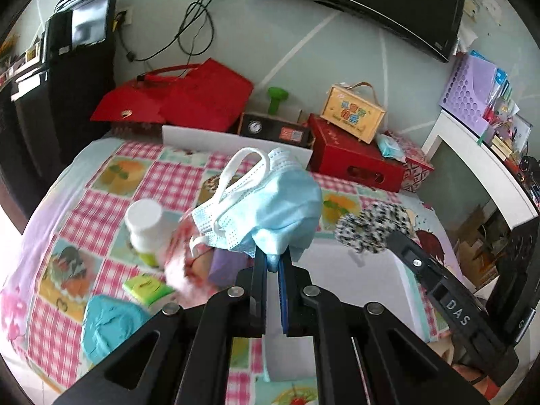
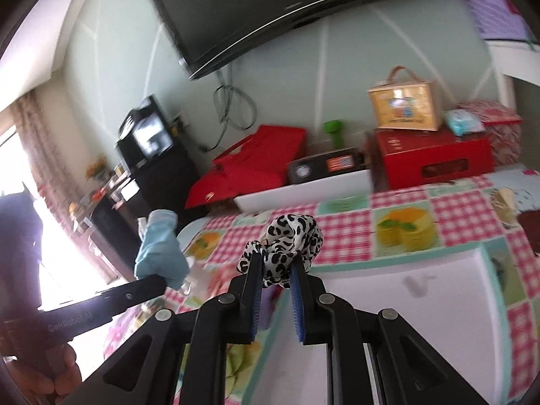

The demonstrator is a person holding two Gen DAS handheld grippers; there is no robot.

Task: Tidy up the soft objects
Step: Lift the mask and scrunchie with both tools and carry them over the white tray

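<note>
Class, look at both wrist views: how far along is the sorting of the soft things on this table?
Done: nothing visibly put away yet; the white box looks empty.
In hand: the left claw is shut on a blue face mask; the right claw is shut on a spotted scrunchie, both lifted off the table.
Left: a teal cloth and pink soft item remain on the tablecloth.

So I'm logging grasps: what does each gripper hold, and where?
Left gripper: blue face mask, pinched at its bunched lower edge. Right gripper: leopard-print scrunchie, pinched at its lower folds.
</note>
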